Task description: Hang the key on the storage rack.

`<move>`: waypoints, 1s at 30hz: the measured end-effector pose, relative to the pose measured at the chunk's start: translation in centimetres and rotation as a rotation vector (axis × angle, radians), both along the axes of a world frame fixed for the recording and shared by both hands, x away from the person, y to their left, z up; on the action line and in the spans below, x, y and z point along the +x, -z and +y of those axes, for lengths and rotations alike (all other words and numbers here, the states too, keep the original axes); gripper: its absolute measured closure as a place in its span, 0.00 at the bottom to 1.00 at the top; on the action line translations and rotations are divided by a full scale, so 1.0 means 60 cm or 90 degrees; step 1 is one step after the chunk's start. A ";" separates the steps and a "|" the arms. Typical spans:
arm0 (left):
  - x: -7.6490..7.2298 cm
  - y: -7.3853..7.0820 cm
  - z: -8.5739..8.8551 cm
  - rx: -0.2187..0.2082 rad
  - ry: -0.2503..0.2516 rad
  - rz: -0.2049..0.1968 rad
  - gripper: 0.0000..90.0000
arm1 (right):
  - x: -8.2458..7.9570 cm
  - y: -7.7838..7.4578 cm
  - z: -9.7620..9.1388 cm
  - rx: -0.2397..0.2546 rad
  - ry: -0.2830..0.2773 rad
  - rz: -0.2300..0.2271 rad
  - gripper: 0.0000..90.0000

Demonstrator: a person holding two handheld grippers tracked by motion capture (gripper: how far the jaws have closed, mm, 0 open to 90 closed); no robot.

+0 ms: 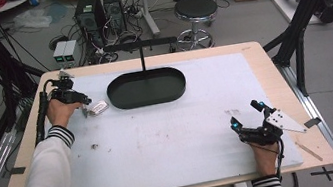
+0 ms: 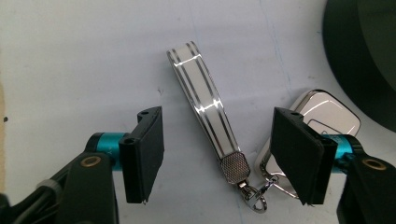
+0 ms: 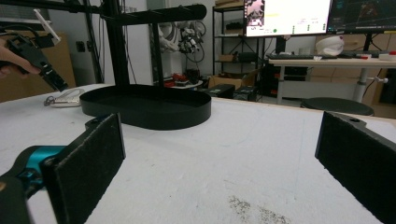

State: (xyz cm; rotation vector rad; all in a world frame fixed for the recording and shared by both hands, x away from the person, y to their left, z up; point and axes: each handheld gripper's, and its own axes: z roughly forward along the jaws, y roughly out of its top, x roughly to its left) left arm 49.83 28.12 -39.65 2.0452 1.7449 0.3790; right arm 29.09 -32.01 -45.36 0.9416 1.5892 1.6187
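Left tool [image 2: 217, 156] hangs open astride my key strap [image 2: 204, 103], whose long axis runs straight ahead between the jaws, fob [image 2: 322, 112] behind the right jaw.

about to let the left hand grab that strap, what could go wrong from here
1. The right finger of the left gripper stands over the key fob, not beside the strap; closing could catch or shove the fob.
2. The clasp links strap and fob, so lifting may swing the fob.
3. The tray lies close; a dragged fob could bump its wall.
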 end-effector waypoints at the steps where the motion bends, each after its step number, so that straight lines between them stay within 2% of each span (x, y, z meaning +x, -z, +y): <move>1: 0.001 0.001 -0.001 0.005 -0.001 0.003 0.42 | 0.000 0.000 0.000 0.000 0.000 0.001 0.00; 3: 0.001 0.003 -0.002 0.015 -0.005 0.009 0.45 | 0.000 0.000 0.000 0.000 0.000 0.001 0.00; 10: 0.001 0.005 -0.009 0.018 -0.015 0.030 0.54 | 0.000 0.000 0.000 0.000 0.000 0.002 0.01; 21: 0.002 0.006 -0.012 0.020 -0.025 0.045 0.59 | 0.000 0.000 0.000 0.002 0.001 0.004 0.00; 28: 0.005 0.010 -0.015 0.012 -0.052 0.058 0.60 | 0.000 0.000 0.000 0.002 0.001 0.004 0.01; 30: 0.005 0.010 -0.017 0.019 -0.057 0.058 0.61 | -0.001 0.000 0.000 0.002 0.000 0.005 0.00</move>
